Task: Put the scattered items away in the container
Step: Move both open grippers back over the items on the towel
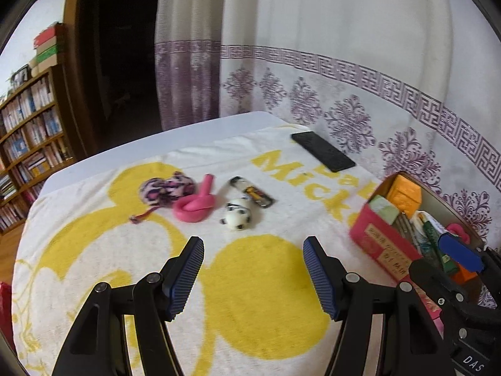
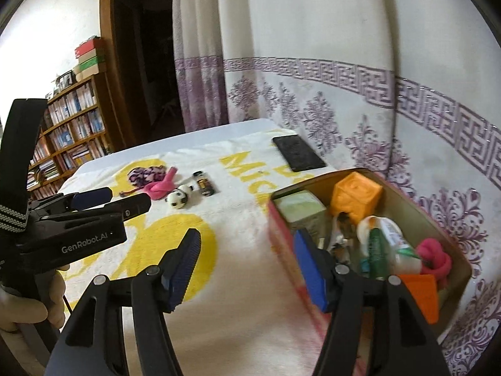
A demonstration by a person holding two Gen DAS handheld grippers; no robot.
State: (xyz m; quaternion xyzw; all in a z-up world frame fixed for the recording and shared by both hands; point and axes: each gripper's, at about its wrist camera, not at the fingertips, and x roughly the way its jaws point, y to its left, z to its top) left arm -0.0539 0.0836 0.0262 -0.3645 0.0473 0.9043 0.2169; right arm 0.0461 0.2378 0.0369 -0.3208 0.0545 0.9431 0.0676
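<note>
At lower right of the right wrist view, a red cardboard box (image 2: 283, 228), open-topped, on the towel-covered tabletop (image 2: 250, 282). Inside, near to far: an orange piece (image 2: 421, 294) at the near corner, a knotted pink band (image 2: 435, 258) against the right wall, a green tube (image 2: 375, 252) across a white packet (image 2: 394, 238), a pale green block (image 2: 300, 208) at the far left corner, an orange cube (image 2: 357, 195) at the far end.

At the bottom of that view, right gripper (image 2: 247, 266), angled downward, jaws wide apart, nothing between them; left pad over bare towel, right pad in front of the box's near left wall, contact impossible to tell. Seen in the left wrist view as a blue pad at lower right (image 1: 458, 252), over the box.

At far left of the right wrist view, a gloved hand (image 2: 29, 304) around the handle of the left gripper (image 1: 253, 269), angled downward over the yellow print, jaws wide, empty.

Beyond, centre of the left wrist view, loose on the towel and well apart from the box: a black-and-white panda toy (image 1: 238, 216), a pink balloon (image 1: 195, 205) just left of it, a leopard-print scrunchie (image 1: 164, 189) further left, a small battery pack (image 1: 252, 191) behind the panda. Farther back, upper right of the towel, a black phone (image 1: 322, 151).
</note>
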